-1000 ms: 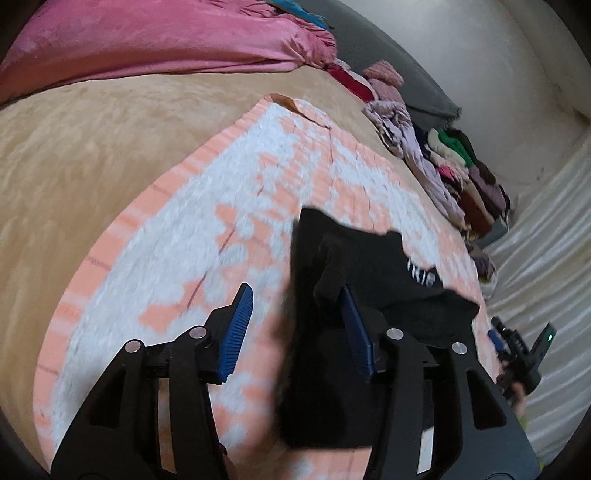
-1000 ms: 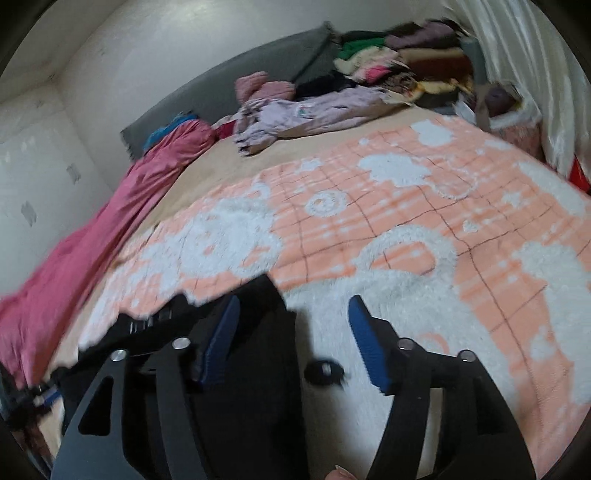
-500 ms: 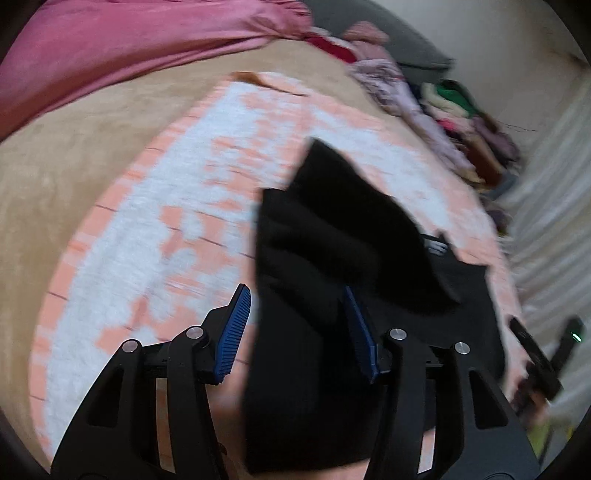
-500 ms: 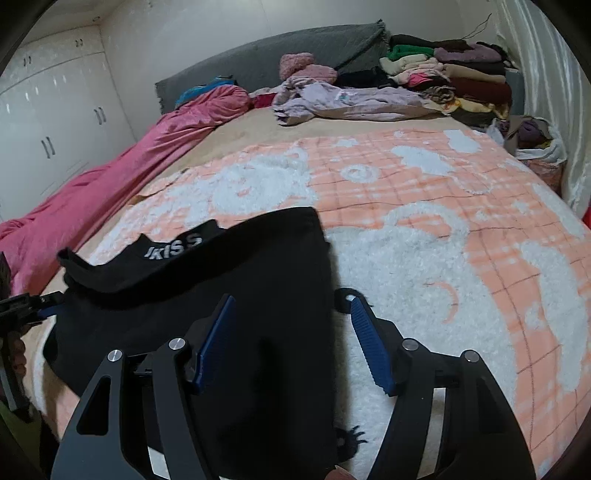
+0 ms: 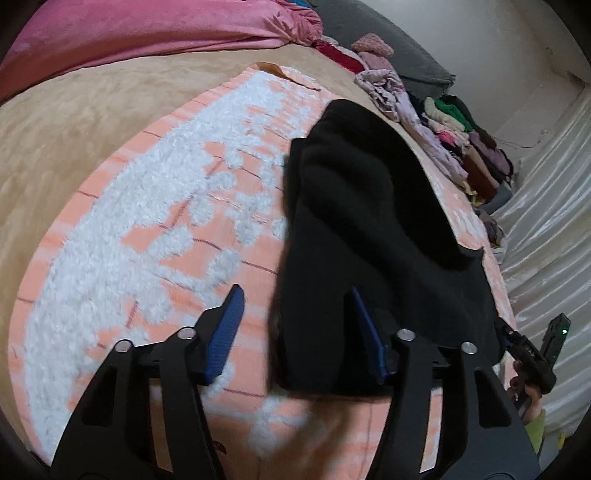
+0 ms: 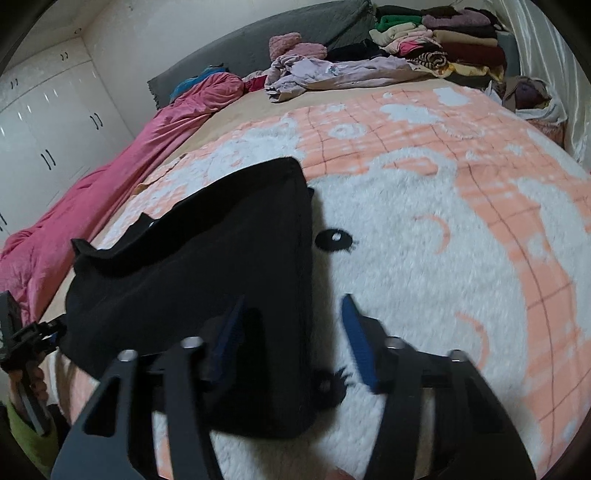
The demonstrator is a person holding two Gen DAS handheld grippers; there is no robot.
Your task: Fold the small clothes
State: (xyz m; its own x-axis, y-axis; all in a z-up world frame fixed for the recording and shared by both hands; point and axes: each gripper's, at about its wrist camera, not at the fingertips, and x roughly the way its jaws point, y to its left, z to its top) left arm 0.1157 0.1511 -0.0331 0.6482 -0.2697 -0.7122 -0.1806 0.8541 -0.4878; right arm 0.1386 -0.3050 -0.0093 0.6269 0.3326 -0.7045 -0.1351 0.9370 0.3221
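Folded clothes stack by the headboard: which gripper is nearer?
Right. The right gripper is at the black garment's edge on the folded clothes stack's side; the left gripper is at the garment's opposite edge, farther off.

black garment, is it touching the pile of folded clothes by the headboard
Apart. The right wrist view shows the black garment lying near the camera, with a broad stretch of peach blanket between it and the pile of folded clothes.

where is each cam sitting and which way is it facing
Left wrist: rides the left tool, looking down along its fingers at the black garment on the peach blanket; the other hand shows far right.
Right wrist: rides the right tool, facing the same garment, with folded clothes behind; the other hand shows far left.
Shared: garment, blanket, pink quilt, clothes pile.
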